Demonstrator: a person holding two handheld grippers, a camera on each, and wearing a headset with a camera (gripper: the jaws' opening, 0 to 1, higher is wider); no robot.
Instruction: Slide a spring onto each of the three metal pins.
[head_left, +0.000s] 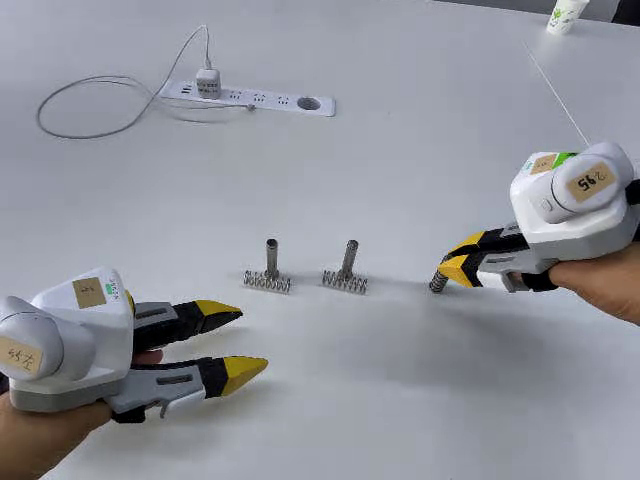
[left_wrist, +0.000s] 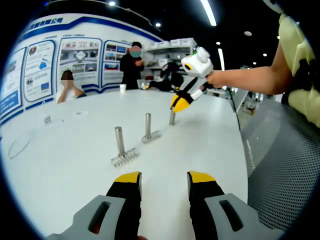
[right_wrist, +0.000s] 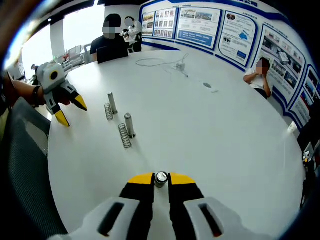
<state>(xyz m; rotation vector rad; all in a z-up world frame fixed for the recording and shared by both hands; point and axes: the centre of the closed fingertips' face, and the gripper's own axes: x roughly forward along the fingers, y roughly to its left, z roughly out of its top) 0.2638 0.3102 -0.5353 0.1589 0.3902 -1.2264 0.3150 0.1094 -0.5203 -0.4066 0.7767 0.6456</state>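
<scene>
White tabletop; right of grey upright metal pin, right yellow-tipped gripper clamped on spring-clad third pin, best kept vertical; left gripper agape, empty.

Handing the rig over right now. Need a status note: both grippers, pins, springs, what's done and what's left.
Left gripper: open, holding nothing, in front of the left pin.
Right gripper: shut on the top of the right pin, which appears to have a fitted spring around it.
Left pin and middle pin stand upright and bare. The left spring and middle spring lie flat at their bases.
Done: apparently one pin. Left: two.
</scene>
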